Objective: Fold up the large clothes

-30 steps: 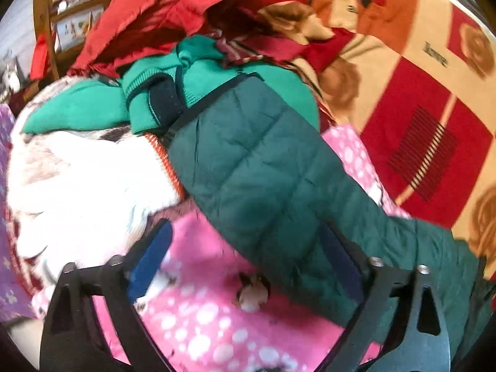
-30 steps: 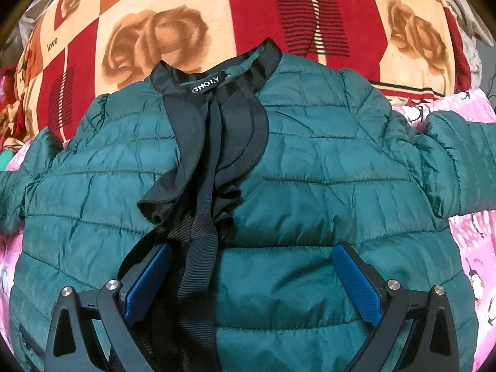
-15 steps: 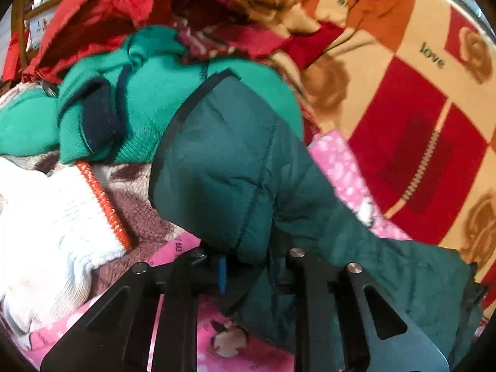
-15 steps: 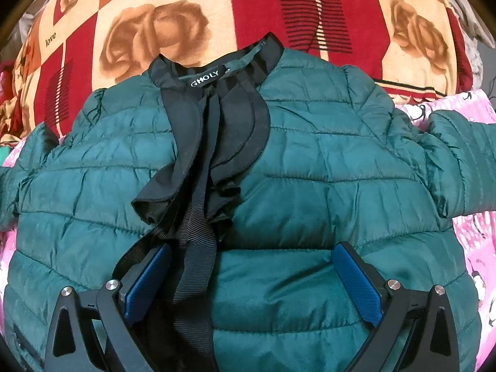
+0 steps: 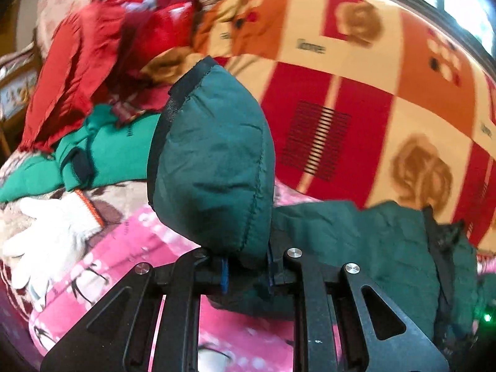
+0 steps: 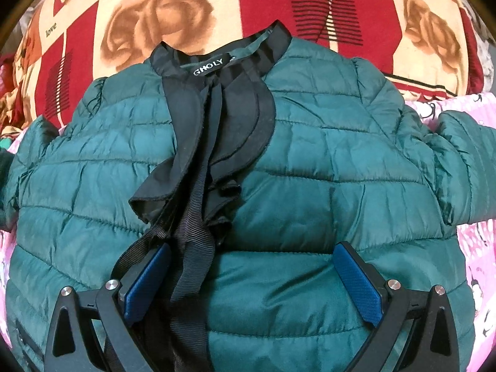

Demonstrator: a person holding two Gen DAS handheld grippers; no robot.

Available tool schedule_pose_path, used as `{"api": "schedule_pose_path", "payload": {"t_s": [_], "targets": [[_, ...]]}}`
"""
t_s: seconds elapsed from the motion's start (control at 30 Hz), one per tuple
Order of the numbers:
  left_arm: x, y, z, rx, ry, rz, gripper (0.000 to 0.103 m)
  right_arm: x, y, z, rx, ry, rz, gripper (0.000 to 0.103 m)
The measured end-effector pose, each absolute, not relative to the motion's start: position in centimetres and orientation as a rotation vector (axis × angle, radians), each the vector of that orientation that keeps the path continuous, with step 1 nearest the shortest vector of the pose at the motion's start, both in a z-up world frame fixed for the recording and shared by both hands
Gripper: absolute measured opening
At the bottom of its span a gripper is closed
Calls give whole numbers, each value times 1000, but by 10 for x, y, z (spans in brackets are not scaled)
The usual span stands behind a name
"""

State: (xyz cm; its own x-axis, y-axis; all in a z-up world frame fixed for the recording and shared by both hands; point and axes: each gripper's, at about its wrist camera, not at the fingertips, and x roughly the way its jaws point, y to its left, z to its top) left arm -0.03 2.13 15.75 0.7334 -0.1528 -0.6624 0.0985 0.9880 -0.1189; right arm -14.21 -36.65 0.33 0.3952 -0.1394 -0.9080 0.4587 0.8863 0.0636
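A dark green quilted jacket (image 6: 310, 167) lies front up on the bed, with a black collar and black ruffle ribbons (image 6: 210, 142) down its chest. My right gripper (image 6: 251, 279) hovers open over the jacket's chest, blue pads wide apart, touching nothing. In the left wrist view my left gripper (image 5: 246, 268) is shut on the jacket's sleeve cuff (image 5: 214, 161), which stands lifted above the bed with its black-trimmed end up. The rest of the jacket (image 5: 356, 248) trails off to the right.
A red, orange and cream rose blanket (image 5: 356, 93) covers the bed behind. A pink spotted sheet (image 5: 130, 248) lies underneath. A pile of red, bright green (image 5: 114, 152) and white clothes (image 5: 46, 235) sits to the left.
My left gripper went from open over the sleeve to shut on its cuff, then lifted it and carried it rightwards. The right gripper stayed put, open.
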Motion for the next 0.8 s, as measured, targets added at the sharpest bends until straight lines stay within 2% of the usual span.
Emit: {"api": "schedule_pose_path", "payload": {"t_s": [0.1, 0.37, 0.8], "targets": [[-16, -2, 162, -44, 730, -178, 16, -144, -370, 15, 317, 1119, -358, 103], [-53, -63, 164, 23, 737, -269, 16, -180, -379, 56, 254, 1003, -375, 103], [-96, -141, 161, 89, 759, -383, 16, -228, -414, 45, 307, 1050, -418, 103]]}}
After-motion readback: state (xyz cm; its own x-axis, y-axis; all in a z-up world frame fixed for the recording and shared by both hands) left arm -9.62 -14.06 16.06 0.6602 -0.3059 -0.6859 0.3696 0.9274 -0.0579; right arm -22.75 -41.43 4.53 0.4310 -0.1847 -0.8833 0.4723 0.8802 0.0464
